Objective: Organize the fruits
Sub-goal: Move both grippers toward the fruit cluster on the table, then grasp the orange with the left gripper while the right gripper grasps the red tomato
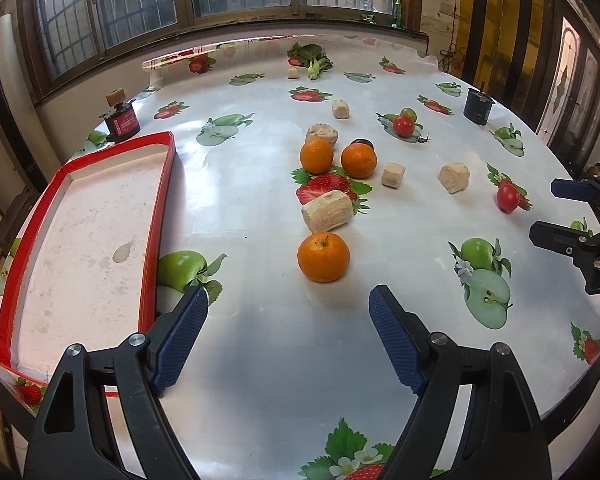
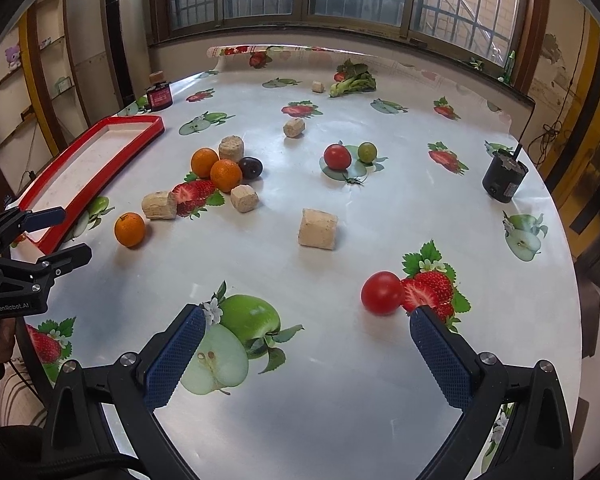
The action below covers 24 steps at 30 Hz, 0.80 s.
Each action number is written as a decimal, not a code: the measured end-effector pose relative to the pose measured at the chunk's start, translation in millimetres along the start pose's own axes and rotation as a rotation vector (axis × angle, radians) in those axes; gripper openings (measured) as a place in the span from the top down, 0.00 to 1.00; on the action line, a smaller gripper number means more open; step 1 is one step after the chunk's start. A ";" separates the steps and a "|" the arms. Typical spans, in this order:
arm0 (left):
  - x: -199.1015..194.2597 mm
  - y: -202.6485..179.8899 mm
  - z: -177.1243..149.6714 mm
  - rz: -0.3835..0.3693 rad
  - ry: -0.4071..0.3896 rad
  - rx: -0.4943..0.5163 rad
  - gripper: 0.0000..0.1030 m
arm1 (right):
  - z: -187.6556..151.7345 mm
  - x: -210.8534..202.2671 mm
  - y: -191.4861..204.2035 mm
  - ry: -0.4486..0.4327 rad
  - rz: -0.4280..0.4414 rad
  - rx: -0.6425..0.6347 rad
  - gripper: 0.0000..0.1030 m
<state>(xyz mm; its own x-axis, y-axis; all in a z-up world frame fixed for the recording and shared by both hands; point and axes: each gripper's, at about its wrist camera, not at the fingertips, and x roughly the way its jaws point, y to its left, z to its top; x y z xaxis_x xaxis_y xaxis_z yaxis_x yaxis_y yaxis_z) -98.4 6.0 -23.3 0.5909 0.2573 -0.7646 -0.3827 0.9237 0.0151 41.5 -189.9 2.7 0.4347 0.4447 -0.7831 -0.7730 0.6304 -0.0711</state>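
My left gripper [image 1: 289, 304] is open and empty, just short of the near orange [image 1: 323, 257]. Two more oranges [image 1: 338, 157] lie farther back beside a dark plum [image 2: 251, 167]. A red-rimmed tray [image 1: 88, 236] lies empty to the left. My right gripper [image 2: 308, 326] is open and empty, with a red tomato [image 2: 382, 293] just ahead near its right finger. Another red tomato [image 2: 337, 157] and a green one [image 2: 367, 152] lie mid-table. The right gripper also shows in the left wrist view [image 1: 548, 212].
Several beige cork-like blocks [image 2: 318, 229] are scattered among the fruit. A black cylinder [image 2: 504, 176] stands at the right, a dark red-labelled one [image 2: 159, 97] at the back left. Leafy greens [image 2: 354, 80] lie at the far edge. The fruit-print tablecloth [image 2: 340, 380] shows printed apples and strawberries.
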 end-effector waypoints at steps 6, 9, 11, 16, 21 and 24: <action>4.8 -0.4 7.1 -0.028 0.019 -0.008 0.19 | 1.4 4.1 -3.5 0.008 0.000 0.004 0.00; 8.6 1.3 14.4 -0.032 0.025 -0.014 0.19 | 2.5 8.7 -9.6 0.010 -0.006 0.005 0.00; 13.1 3.5 19.4 -0.041 0.030 -0.023 0.19 | 4.2 12.9 -16.7 0.011 -0.020 0.019 0.01; 33.1 9.9 28.8 -0.062 0.093 -0.065 0.21 | 8.8 24.2 -40.4 0.016 -0.024 0.079 0.10; 49.8 2.5 32.4 -0.083 0.137 -0.053 0.35 | 11.0 39.4 -59.7 0.036 -0.024 0.127 0.18; 63.1 -4.8 31.8 -0.078 0.179 -0.032 0.47 | 10.5 48.6 -64.1 0.052 -0.021 0.137 0.26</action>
<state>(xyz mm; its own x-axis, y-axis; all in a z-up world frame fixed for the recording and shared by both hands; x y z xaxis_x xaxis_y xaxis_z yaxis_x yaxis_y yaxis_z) -36.7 26.8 -51.1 0.4848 0.1285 -0.8651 -0.3649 0.9287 -0.0665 117.0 -202.1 -24.4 0.4225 0.3992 -0.8137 -0.6920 0.7219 -0.0052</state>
